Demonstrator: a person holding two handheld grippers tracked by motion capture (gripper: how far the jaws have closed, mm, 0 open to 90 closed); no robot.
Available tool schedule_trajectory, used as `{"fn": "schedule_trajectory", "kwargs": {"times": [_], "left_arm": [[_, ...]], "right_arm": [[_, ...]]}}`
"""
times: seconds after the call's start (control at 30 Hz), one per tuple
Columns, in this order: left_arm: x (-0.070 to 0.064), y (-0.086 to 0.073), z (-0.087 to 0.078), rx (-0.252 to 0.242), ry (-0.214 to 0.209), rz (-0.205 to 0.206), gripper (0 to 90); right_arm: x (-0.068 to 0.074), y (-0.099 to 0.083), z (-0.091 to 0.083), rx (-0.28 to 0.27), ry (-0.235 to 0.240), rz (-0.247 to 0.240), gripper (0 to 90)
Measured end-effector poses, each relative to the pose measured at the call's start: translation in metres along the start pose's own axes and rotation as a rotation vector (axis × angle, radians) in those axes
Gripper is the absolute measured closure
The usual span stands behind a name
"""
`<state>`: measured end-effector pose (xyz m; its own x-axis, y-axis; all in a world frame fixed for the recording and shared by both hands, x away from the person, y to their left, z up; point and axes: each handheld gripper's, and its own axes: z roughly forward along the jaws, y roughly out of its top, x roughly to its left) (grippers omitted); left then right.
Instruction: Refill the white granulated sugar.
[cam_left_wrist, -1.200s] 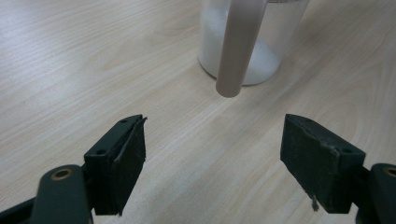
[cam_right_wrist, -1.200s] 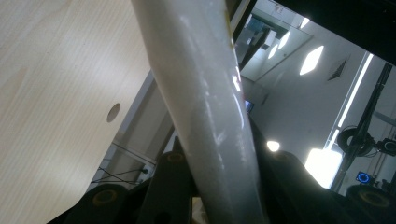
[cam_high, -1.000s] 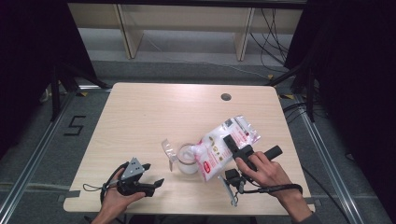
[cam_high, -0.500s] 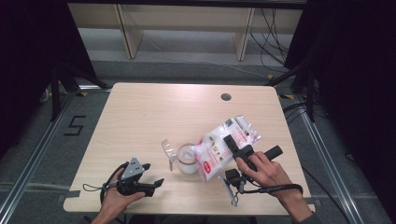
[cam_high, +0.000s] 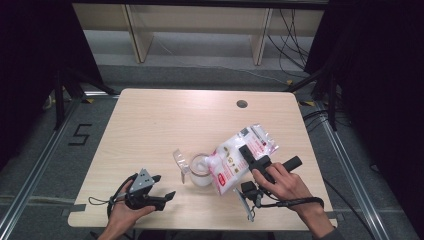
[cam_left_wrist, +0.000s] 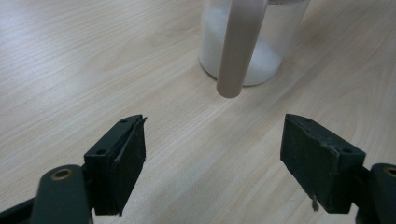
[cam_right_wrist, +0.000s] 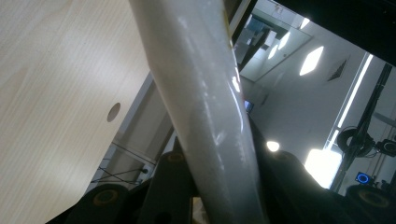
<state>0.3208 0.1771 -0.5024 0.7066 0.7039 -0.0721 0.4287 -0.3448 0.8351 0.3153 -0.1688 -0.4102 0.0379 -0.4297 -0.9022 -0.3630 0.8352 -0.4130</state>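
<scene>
Plastic bag of white powder (cam_high: 239, 159) tilted over a clear measuring jug (cam_high: 199, 170), mid-table.
Right gripper (cam_high: 248, 156) clenches the red-printed bag; left gripper (cam_high: 167, 196), jaws spread and empty, rests near the table (cam_high: 165, 120) edge, facing the jug's handle (cam_left_wrist: 239, 46).

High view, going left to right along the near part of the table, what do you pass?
Left gripper, jaws open → clear measuring cup with white powder in it → white bag, tilted over the cup → right gripper, jaws shut on the bag → the person's right hand.
</scene>
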Motion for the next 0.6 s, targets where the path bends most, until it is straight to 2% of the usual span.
{"fn": "schedule_trajectory", "kwargs": {"times": [0.6], "left_arm": [[-0.0006,0.0001,0.0,0.003,0.005,-0.002,22.0]], "right_arm": [[0.0005,0.0003,-0.0005,0.0,0.005,0.008,79.1]]}}
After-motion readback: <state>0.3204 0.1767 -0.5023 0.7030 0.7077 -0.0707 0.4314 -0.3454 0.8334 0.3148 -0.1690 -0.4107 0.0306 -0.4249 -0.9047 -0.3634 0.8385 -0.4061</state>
